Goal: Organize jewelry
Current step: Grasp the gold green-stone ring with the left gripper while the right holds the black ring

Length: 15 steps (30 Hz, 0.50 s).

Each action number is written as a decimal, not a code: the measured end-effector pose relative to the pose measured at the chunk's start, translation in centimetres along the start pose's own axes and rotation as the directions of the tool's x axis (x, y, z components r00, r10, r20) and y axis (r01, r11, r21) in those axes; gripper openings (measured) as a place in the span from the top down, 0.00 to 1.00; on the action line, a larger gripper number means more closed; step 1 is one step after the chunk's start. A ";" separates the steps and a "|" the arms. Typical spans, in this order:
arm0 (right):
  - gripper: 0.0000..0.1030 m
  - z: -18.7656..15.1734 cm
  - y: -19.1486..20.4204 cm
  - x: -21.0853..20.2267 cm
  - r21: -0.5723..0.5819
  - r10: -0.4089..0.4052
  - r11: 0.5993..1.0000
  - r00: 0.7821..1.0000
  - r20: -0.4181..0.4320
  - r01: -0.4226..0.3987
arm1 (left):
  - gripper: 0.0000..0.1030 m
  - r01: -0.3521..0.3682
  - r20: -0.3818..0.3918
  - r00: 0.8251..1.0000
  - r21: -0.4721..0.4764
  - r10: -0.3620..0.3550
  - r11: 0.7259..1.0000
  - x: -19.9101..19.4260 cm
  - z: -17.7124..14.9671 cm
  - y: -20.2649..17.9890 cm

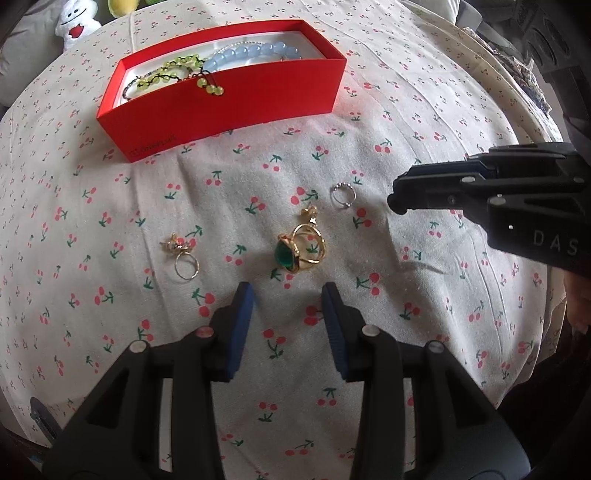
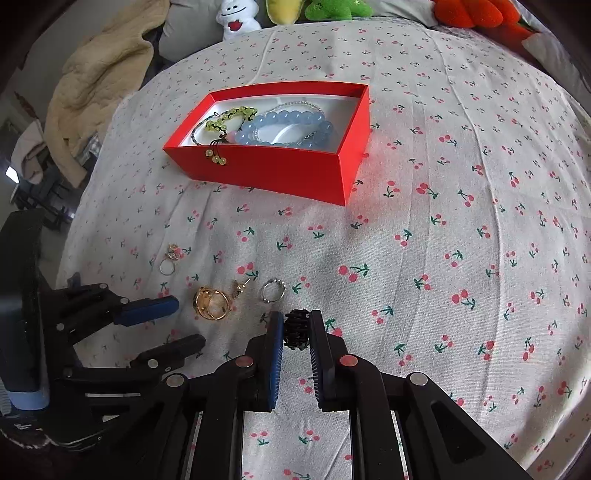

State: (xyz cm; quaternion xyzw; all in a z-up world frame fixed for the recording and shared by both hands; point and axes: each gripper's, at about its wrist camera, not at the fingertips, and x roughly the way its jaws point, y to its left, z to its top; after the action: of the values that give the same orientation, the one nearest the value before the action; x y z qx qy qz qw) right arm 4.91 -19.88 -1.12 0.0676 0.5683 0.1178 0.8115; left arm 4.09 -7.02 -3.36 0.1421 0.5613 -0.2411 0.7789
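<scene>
A red box (image 1: 236, 107) (image 2: 280, 171) on the cherry-print cloth holds a blue bead bracelet (image 2: 288, 123) (image 1: 251, 51) and a yellow-green bead bracelet (image 2: 229, 116) (image 1: 173, 72). In front of it lie a gold ring with a green stone (image 1: 299, 247) (image 2: 212, 302), a thin gold ring (image 1: 184, 258) (image 2: 170, 260) and a small silver ring (image 1: 343, 194) (image 2: 273, 290). My left gripper (image 1: 288, 314) (image 2: 173, 325) is open just before the green-stone ring. My right gripper (image 2: 296, 332) (image 1: 397, 203) is shut on a small black hair claw (image 2: 295, 328).
Plush toys, white (image 2: 236, 16), yellow (image 2: 282, 11), green (image 2: 332, 9) and orange (image 2: 476, 13), line the far edge. A beige blanket (image 2: 99, 81) hangs at the far left. The cloth (image 2: 461, 240) spreads wide to the right of the box.
</scene>
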 end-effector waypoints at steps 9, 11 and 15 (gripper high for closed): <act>0.86 -0.4 -1.0 -0.4 0.009 0.005 1.000 1.000 -0.006 -0.005 | 0.61 -0.010 0.008 1.000 -0.034 0.010 0.999 1.6 2.7 -1.9; 0.86 -0.4 -1.1 -0.6 0.011 0.006 1.000 1.000 -0.006 -0.006 | 0.62 -0.015 0.007 1.000 -0.042 0.015 0.999 1.7 3.0 -1.9; 0.86 -0.5 -1.4 -0.7 0.015 0.006 1.000 1.000 -0.005 -0.006 | 0.69 -0.024 0.010 1.000 -0.060 0.025 0.998 1.9 3.4 -2.2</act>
State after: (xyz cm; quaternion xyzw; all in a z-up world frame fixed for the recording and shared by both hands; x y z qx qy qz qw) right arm 4.40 -21.43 -0.99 0.0749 0.5710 0.1162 0.8092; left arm 6.09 -10.96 -3.97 0.1243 0.5622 -0.2156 0.7887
